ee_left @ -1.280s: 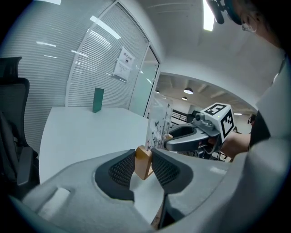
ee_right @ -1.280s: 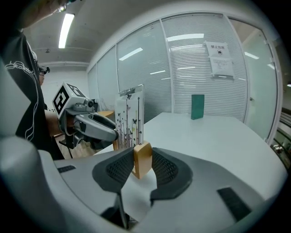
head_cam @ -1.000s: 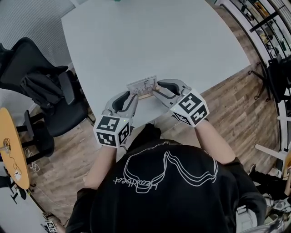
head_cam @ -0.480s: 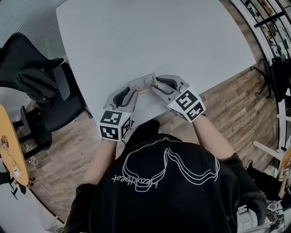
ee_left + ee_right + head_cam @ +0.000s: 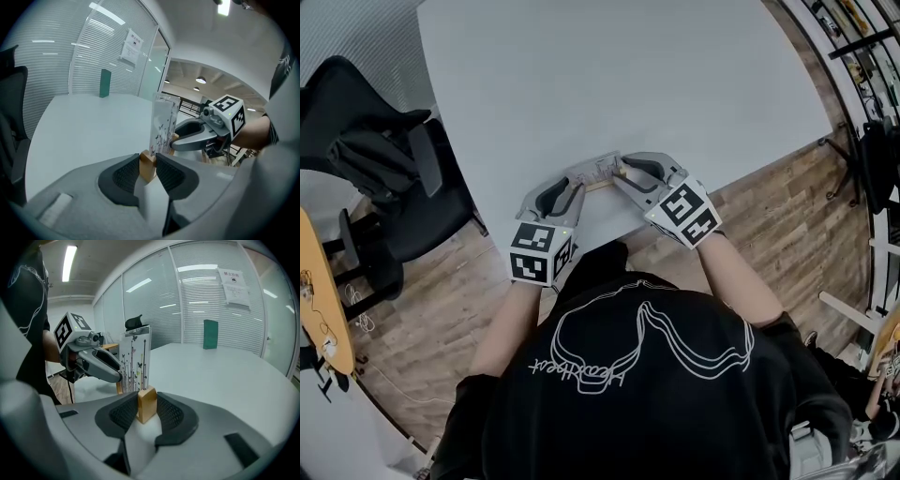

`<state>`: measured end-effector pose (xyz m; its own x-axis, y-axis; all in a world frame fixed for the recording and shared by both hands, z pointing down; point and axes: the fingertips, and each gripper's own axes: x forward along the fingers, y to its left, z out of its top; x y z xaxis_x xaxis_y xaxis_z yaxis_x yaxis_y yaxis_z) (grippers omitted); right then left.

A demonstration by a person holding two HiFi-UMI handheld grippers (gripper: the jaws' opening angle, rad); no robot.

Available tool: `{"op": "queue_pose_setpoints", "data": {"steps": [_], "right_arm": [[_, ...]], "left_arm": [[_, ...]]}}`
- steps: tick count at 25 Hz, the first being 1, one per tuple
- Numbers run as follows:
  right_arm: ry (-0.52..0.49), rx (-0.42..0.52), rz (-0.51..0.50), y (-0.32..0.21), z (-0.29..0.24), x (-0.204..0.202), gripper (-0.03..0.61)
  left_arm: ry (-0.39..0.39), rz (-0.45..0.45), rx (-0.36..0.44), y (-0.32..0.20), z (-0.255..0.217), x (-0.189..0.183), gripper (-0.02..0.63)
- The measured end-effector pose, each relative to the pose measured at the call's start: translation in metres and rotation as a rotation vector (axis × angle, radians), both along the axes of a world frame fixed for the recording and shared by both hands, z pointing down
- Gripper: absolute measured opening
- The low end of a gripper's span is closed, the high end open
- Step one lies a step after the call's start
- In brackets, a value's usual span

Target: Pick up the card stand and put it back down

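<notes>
The card stand (image 5: pixel 598 172) is a clear upright card printed with butterflies (image 5: pixel 136 363) in a wooden base bar (image 5: pixel 146 404). It is low over the near edge of the white table (image 5: pixel 628 75); I cannot tell whether it touches. My left gripper (image 5: pixel 574 186) is shut on the bar's left end (image 5: pixel 147 165), and my right gripper (image 5: pixel 624 172) is shut on the right end. Each gripper view shows the other gripper across the card: the right gripper (image 5: pixel 177 140) and the left gripper (image 5: pixel 115 376).
A green box (image 5: pixel 210 334) stands far back on the table, also in the left gripper view as the green box (image 5: pixel 105 83). A black office chair (image 5: pixel 384 159) and a round wooden table (image 5: pixel 319 300) are to the left. Wood floor lies on the right.
Both grippers have sunk together with the card stand toward the table top, still gripping its two ends. The card now looks flatter from above.
</notes>
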<state>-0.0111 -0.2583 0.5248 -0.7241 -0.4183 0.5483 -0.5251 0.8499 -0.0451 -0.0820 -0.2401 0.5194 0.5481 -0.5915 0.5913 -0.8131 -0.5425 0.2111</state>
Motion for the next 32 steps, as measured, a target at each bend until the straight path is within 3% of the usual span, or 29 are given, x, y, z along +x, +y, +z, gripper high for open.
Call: {"op": "queue_pose_setpoints", "data": {"steps": [14, 18, 25, 32], "right_arm": [[0.005, -0.017, -0.013, 0.002, 0.011, -0.003, 0.131], [-0.007, -0.042, -0.008, 0.003, 0.014, -0.003, 0.168], [-0.109, -0.061, 0.045, 0.000, -0.007, 0.003, 0.245], [-0.301, -0.107, 0.116, 0.017, -0.051, 0.020, 0.221]], "left_arm": [[-0.003, -0.014, -0.003, 0.001, 0.009, -0.003, 0.118], [0.010, -0.036, -0.021, 0.002, 0.009, -0.003, 0.118], [0.049, -0.061, -0.029, 0.006, 0.001, -0.003, 0.150], [0.153, -0.120, -0.013, 0.026, -0.030, -0.009, 0.155]]}}
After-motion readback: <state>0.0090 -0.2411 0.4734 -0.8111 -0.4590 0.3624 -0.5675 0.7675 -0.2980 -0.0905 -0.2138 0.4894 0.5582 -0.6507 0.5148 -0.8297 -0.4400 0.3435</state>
